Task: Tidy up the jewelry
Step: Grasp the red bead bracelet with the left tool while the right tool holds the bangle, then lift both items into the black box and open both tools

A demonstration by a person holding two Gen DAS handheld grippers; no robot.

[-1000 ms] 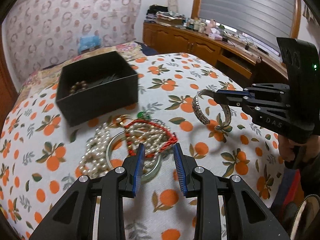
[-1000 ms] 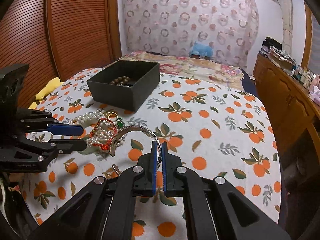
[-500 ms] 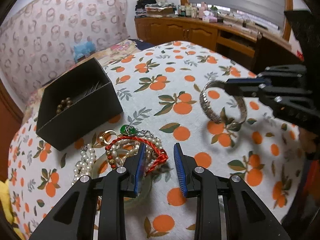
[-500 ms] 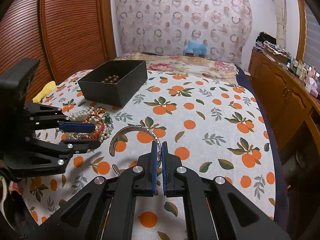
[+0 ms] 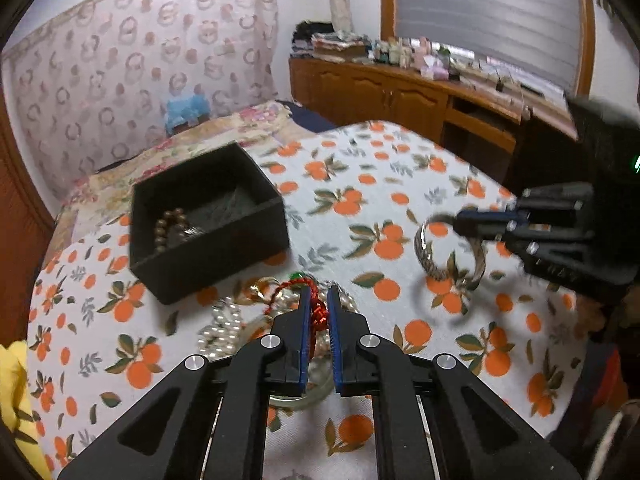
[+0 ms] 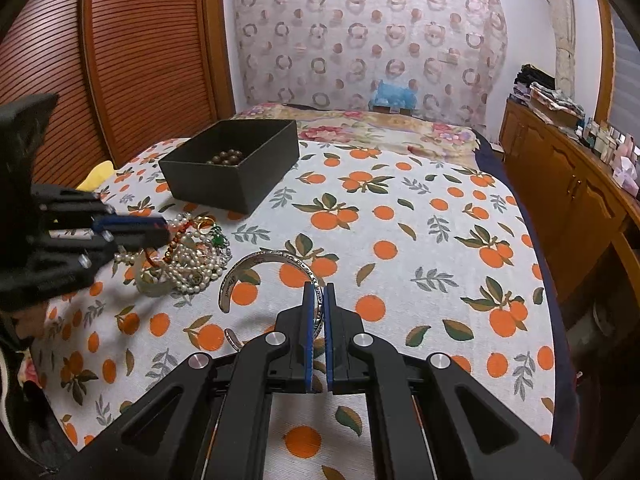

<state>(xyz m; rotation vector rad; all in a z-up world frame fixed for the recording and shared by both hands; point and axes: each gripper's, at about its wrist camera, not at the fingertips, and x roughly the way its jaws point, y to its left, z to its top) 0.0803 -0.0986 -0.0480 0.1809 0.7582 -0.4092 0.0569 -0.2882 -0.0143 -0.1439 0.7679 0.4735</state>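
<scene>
My left gripper is closing its jaws, and a red cord bracelet is pinched between the blue pads. It hangs just above a heap of pearl strands, a pale bangle and a green pendant. My right gripper is shut on a silver cuff bracelet, holding it upright over the orange-print cloth. A black box with brown beads inside stands behind the heap. In the right wrist view the left gripper sits at the heap's left side.
A wooden sideboard loaded with small items runs along the right edge of the bed. Louvred wooden doors stand at the left. A yellow cloth lies at the near left corner, and a blue toy rests by the far wall.
My left gripper's jaws closed onto the red cord bracelet and rose slightly with it. The right gripper kept still with the silver cuff in its grip.
</scene>
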